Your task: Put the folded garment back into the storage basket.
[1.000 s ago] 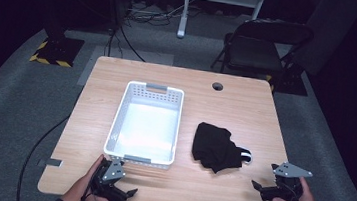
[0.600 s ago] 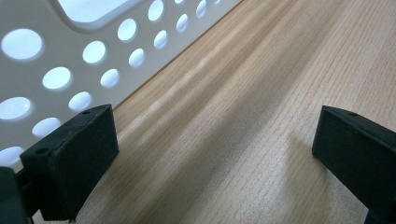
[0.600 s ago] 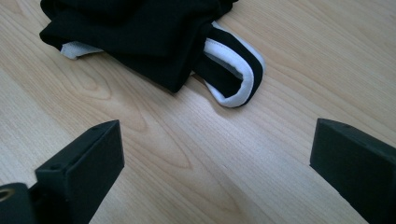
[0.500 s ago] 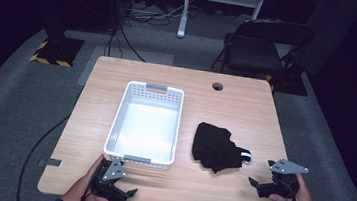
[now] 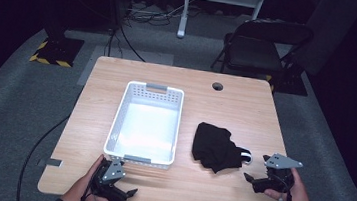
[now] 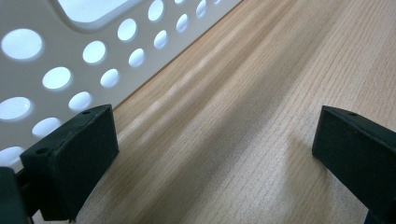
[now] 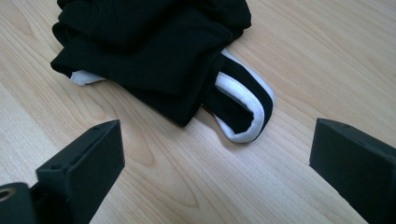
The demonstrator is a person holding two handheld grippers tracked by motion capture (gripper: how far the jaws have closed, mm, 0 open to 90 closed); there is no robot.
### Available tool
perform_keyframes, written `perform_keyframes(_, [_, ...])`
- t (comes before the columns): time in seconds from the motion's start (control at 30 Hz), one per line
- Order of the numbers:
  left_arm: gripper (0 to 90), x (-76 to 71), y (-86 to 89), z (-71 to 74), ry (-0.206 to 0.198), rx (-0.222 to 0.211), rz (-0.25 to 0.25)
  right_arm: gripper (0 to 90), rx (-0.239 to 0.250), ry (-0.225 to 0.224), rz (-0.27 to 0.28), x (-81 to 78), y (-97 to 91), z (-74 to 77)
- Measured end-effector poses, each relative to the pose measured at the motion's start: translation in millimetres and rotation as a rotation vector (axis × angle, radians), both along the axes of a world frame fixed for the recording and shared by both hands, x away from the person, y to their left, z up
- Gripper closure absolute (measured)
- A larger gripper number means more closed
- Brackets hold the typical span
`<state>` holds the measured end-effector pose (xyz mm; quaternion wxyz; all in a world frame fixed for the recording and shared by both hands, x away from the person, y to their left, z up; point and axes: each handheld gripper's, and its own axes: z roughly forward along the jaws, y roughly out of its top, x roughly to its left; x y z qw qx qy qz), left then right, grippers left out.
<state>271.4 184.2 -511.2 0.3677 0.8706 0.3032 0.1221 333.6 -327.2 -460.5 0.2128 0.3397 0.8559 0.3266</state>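
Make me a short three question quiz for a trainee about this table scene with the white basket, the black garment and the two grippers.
1. True or false: the black garment lies inside the white basket.
2. Which gripper has the garment ahead of its jaws? A) left gripper B) right gripper
3. Fill in: both grippers' jaws stand ____.

Key
1. False; it lies on the table, right of the basket.
2. B
3. Open, holding nothing.
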Motion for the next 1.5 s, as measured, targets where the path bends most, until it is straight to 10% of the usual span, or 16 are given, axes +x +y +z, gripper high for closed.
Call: perform_keyframes(1.5, [0.2, 0.0, 0.1, 0.0, 0.000, 0.000, 0.000, 3.7, -0.006, -0.016, 0.090, 18.9, 40.8, 8.0])
